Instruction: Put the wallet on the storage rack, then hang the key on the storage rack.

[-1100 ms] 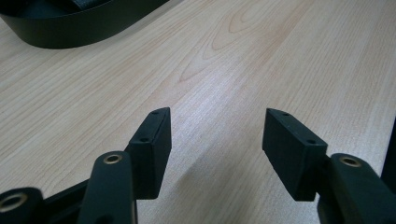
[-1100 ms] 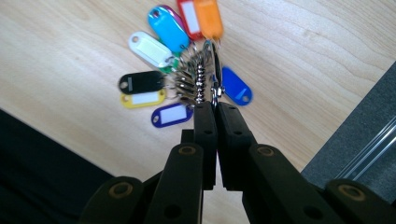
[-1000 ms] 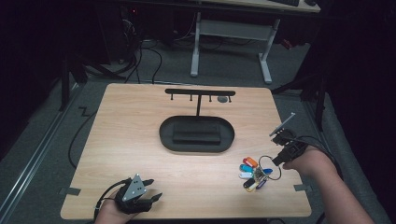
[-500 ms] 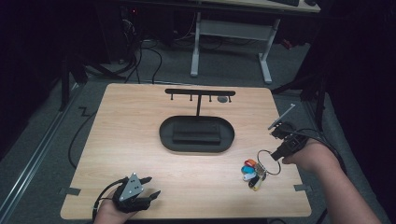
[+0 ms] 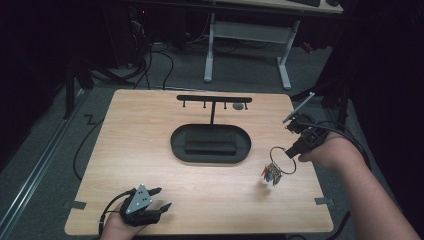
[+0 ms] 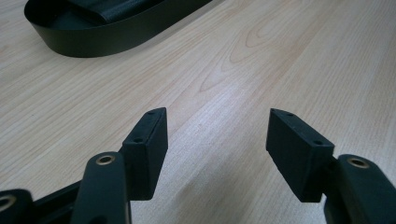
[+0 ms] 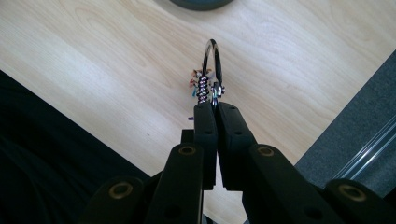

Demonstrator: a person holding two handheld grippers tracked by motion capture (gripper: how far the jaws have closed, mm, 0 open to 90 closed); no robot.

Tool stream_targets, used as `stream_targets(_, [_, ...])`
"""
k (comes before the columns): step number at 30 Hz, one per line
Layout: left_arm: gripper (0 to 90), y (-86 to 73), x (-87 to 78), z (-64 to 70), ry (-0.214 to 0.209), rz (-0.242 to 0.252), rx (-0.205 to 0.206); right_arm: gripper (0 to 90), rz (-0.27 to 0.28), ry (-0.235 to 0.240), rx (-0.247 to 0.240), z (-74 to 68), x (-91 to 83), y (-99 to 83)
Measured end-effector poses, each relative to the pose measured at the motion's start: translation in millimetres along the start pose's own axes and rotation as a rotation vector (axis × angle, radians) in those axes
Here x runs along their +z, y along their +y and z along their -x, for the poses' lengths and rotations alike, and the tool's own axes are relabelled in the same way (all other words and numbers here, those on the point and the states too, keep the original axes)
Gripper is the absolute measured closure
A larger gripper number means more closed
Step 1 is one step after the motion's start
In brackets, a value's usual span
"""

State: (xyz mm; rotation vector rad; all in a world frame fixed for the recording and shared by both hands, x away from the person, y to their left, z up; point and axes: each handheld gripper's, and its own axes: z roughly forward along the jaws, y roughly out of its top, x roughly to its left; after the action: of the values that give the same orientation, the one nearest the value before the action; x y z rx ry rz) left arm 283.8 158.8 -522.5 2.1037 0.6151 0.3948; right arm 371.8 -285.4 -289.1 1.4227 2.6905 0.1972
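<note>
My right claw (image 7: 215,106) was clamped on the key ring (image 7: 212,58), lifted above the counter (image 5: 150,150), small coloured tags, perhaps keys, dangling. My left claw (image 6: 217,140) gaped wide, empty.

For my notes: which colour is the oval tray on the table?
Black; the oval tray shows best in the high view.

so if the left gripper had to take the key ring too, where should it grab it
Probably the bare top arc of the key ring, coming from the stand's side. The right gripper is shut on its right edge, the coloured keys hang below, and the ring hangs upright off the table, so that arc is free.
</note>
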Motion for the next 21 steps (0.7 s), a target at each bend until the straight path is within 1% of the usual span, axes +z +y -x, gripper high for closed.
stream_targets(4, [39.4,-0.4,-2.6,-0.8,0.004,0.006,-0.003,88.0,0.002,-0.003,0.002,-1.2,-6.5,7.3])
stream_targets(7, [39.5,0.1,-3.7,-1.0,0.008,0.014,-0.007,87.9,0.0,-0.003,-0.004,-2.6,-7.2,13.7])
stream_targets(9, [39.4,0.2,-3.0,-1.3,0.008,0.01,-0.005,87.9,-0.01,-0.002,-0.003,-4.9,-6.5,19.0])
stream_targets(11, [39.4,0.5,-2.0,-1.6,0.009,0.008,-0.005,88.0,-0.008,-0.003,-0.021,-5.9,-6.2,24.8])
stream_targets(13, [39.4,0.7,-1.5,-1.6,0.01,0.004,-0.004,87.9,-0.009,-0.004,-0.021,-7.8,-6.9,30.6])
stream_targets(16, [39.4,-0.1,-1.7,-1.3,0.014,0.0,-0.007,87.9,0.0,-0.002,-0.038,-9.1,-9.4,40.4])
stream_targets(18, [39.4,-0.3,-2.0,-1.3,0.016,0.004,-0.009,87.9,0.002,-0.002,-0.041,-9.2,-9.9,42.7])
stream_targets(19, [39.4,-0.5,-2.3,-1.8,0.019,0.007,-0.009,88.0,0.004,-0.001,-0.043,-9.9,-11.2,49.9])
stream_targets(20, [39.4,-0.6,-2.3,-2.5,0.017,0.006,-0.009,87.9,0.008,-0.002,-0.052,-9.5,-11.6,52.6])
stream_targets(21, [39.5,-0.8,-2.3,-3.1,0.014,0.003,-0.01,87.9,0.008,-0.001,-0.04,-10.6,-12.4,55.9])
